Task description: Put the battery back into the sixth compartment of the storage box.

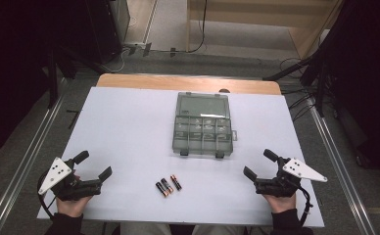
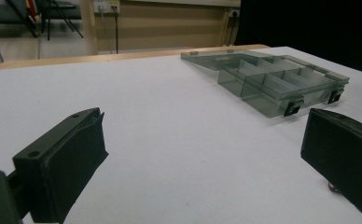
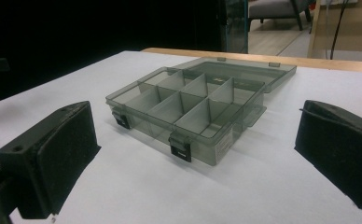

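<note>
1. Left claw (image 1: 94, 165) sits at the near left corner of the counter (image 1: 129, 127), held in a hand (image 1: 70, 205) coming in from the bottom edge. Jaws spread wide, released, nothing between them. Grey three-cornered plate on top.
2. Right claw (image 1: 257, 164) sits at the near right corner, mirror pose, in the other hand (image 1: 281, 201). Jaws also wide apart, released, empty. Cable trails off toward the near right edge.
3. Left gripper view: both black jaws rise from the bottom with bare white counter between them; the pads (image 2: 74, 161) touch nothing.
4. Right gripper view: same, jaws apart, pads (image 3: 65, 149) clear of everything, box straight ahead between them.
5. Three batteries (image 1: 168, 185) lie near the front middle of the counter, between the two claws and well apart from both. They lie side by side, just beside each other, slanted; black bodies with orange ends.
6. Farther back, around the counter's centre, an open smoky clear plastic organizer box (image 1: 202, 137) (image 2: 281, 86) (image 3: 188, 109). The tray has two rows of four compartments and two dark latches on its near wall. Compartments look empty in the gripper views.
7. Box lid (image 1: 201, 104) is folded back flat on the counter behind the tray, hinged at the far side.
8. Beyond the white sheet, a strip of wooden edge (image 1: 188, 81), then grey floor with cables.
</note>
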### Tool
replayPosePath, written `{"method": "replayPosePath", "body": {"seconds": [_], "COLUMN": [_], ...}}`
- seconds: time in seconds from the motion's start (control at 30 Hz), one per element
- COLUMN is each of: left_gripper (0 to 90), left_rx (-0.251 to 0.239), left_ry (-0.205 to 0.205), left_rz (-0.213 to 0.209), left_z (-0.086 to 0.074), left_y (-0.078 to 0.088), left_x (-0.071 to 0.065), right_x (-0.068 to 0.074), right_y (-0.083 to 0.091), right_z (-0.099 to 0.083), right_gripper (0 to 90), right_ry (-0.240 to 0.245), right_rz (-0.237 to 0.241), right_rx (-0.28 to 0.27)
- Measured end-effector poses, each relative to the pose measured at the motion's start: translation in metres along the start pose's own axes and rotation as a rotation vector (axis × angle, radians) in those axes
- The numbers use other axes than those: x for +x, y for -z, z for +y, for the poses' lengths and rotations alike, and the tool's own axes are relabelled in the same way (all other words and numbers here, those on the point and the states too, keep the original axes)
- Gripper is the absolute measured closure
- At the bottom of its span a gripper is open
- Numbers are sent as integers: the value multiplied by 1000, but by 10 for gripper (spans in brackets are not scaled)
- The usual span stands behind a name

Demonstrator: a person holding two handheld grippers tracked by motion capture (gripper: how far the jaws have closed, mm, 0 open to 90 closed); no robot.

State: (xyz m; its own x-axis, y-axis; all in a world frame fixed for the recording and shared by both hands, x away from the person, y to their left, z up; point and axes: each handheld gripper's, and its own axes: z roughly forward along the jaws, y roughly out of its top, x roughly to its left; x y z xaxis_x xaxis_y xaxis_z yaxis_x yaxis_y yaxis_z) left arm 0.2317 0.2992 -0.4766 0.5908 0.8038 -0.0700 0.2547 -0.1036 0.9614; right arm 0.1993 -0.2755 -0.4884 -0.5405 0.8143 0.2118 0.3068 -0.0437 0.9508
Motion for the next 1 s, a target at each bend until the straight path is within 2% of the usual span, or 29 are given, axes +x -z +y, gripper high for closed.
{"method": "replayPosePath", "body": {"seconds": [0.13,0.47,0.73,0.87,1.0], "left_gripper": [0,0,0,0,0], "left_rx": [-1,1,-3,0,1], "left_ry": [0,-3,0,-1,1], "left_rz": [-1,-9,-11,-10,-10], "left_z": [0,0,1,1,0], "left_y": [0,0,0,0,0], "left_x": [0,0,0,-1,0], "right_x": [-1,0,3,10,18], "right_y": [0,0,-4,-14,-22], "right_z": [0,0,0,0,3], "right_gripper": [0,0,0,0,0], "right_ry": [-11,-6,-6,-34,-29], "right_rz": [4,-1,7,21,41], "right_rx": [15,19,51,100,134]}}
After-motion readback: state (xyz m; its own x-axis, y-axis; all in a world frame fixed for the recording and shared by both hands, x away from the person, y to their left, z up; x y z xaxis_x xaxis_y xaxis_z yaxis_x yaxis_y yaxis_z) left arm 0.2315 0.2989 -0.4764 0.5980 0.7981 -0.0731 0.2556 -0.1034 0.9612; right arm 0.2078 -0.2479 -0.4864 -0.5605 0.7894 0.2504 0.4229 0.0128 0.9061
